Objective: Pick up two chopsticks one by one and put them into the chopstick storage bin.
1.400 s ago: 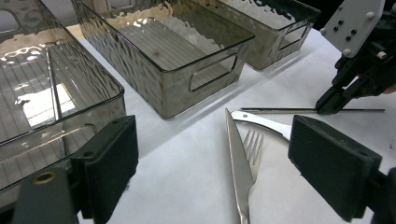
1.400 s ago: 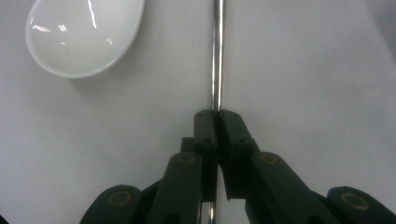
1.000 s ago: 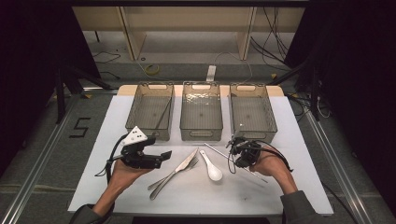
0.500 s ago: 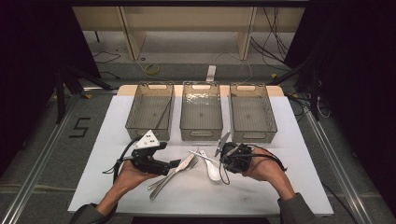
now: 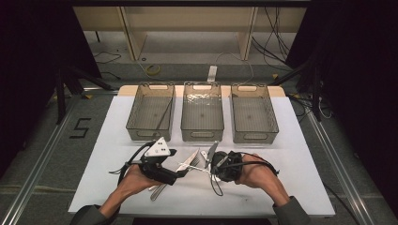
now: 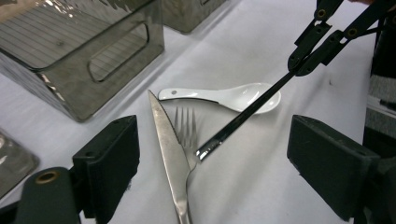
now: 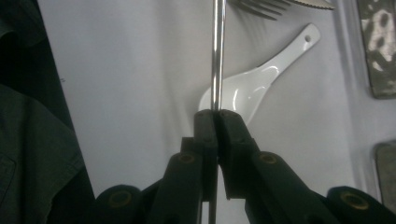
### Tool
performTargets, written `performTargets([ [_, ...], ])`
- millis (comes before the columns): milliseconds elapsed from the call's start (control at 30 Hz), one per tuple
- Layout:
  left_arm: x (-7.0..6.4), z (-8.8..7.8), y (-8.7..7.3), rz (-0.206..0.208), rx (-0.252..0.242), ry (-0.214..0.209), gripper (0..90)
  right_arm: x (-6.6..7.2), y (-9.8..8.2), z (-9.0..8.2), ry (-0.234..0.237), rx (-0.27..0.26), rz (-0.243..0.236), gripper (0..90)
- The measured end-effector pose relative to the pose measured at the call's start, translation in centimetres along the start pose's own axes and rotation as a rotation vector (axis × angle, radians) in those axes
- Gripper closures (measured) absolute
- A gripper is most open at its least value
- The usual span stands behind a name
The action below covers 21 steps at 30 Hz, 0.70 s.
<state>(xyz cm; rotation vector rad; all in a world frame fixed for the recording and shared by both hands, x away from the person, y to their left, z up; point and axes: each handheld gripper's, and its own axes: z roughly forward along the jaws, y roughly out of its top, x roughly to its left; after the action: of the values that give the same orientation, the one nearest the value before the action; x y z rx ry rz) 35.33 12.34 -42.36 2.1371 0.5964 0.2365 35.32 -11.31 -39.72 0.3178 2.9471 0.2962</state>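
My right gripper (image 7: 215, 116) is shut on a thin metal chopstick (image 7: 217, 51), which sticks out past its tips over a white ceramic spoon (image 7: 261, 79). In the left gripper view that chopstick (image 6: 243, 116) slants down from the right gripper (image 6: 303, 58) until its end is near the neck of a fork (image 6: 186, 128). A knife (image 6: 170, 154) lies beside the fork. My left gripper (image 6: 212, 172) is open and low over the table, with the knife and fork between its jaws. From above, the left gripper (image 5: 180, 172) and right gripper (image 5: 212, 166) nearly meet over the cutlery (image 5: 190, 161).
Three clear plastic bins stand in a row behind the cutlery: left (image 5: 151, 111), middle (image 5: 202, 111) and right (image 5: 253, 112). A thin stick (image 5: 163, 115) lies in the left bin. The white table top (image 5: 291, 154) ends close on all sides.
Both hands have come together at the middle of the table. The left gripper moved right over the knife and fork, and the right gripper moved left with the chopstick.
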Motion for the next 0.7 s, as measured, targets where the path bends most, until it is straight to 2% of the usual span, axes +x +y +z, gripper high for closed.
performTargets([
  [133,-0.4,0.3,0.0,0.028,0.028,-0.023,17.4,0.4,0.3,0.2,0.006,0.000,-0.028,86.8],
  [267,-0.9,0.6,-0.1,0.070,0.062,-0.053,22.3,0.7,0.5,0.3,0.008,0.001,-0.032,86.8],
  [533,-2.0,1.2,-0.2,0.173,0.141,-0.081,37.8,1.3,1.0,0.3,0.021,0.008,-0.069,86.7],
  [700,-2.4,1.4,-0.3,0.210,0.169,-0.088,46.3,1.6,1.1,0.4,0.023,0.011,-0.088,86.7],
])
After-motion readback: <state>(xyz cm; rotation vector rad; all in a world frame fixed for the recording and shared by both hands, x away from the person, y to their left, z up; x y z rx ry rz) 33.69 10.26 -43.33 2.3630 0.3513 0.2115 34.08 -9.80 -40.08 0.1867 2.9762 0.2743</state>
